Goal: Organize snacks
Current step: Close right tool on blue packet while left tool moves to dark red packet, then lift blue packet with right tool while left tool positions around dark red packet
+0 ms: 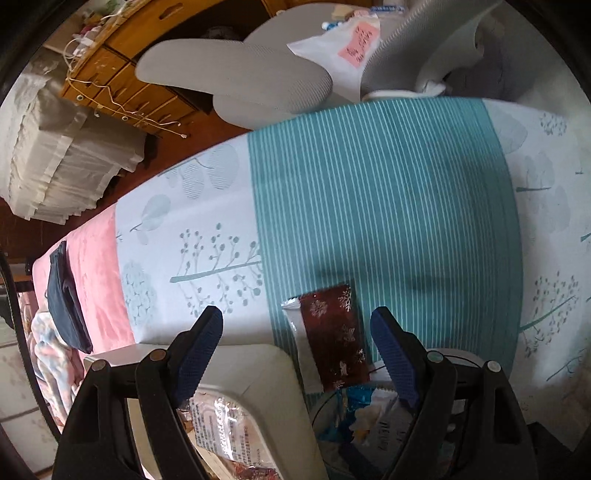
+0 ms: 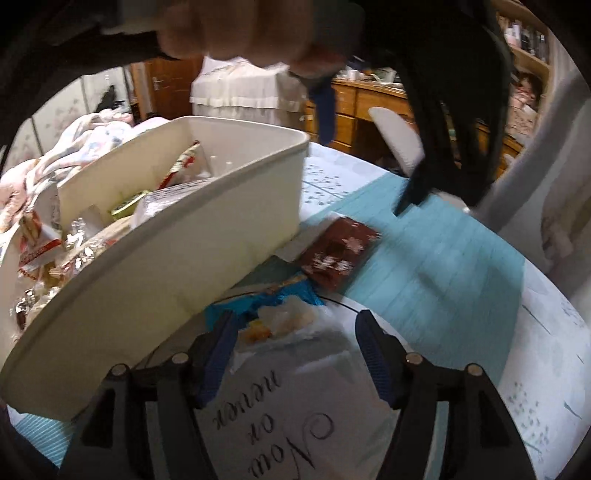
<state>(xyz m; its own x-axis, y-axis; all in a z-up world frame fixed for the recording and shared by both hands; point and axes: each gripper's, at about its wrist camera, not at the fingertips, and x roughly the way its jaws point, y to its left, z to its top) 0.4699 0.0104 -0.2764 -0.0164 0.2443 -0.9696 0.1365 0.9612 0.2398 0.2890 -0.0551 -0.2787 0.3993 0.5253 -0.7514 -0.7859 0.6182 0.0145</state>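
A brown snack pack with silver snowflakes (image 1: 332,332) (image 2: 340,254) lies flat on the teal striped tablecloth (image 1: 388,192), beside the white bin (image 1: 266,373) (image 2: 177,251), which holds several wrapped snacks (image 2: 48,254). My left gripper (image 1: 297,312) points down over the pack's near end, open, with nothing between its pads. It also hangs into the top of the right wrist view, where its blue pad (image 2: 325,110) shows under a hand (image 2: 236,33). My right gripper (image 2: 295,319) is open, with a blue and white snack pack (image 2: 280,314) (image 1: 358,402) lying between its fingers on a white bag lettered "Now or never" (image 2: 280,417).
A grey office chair (image 1: 236,74) stands past the table's far edge, with wooden drawers (image 1: 122,74) behind it. A white bag with a pink note (image 1: 347,48) lies on the chair. A pink blanket with a dark folded cloth (image 1: 66,295) covers the left end.
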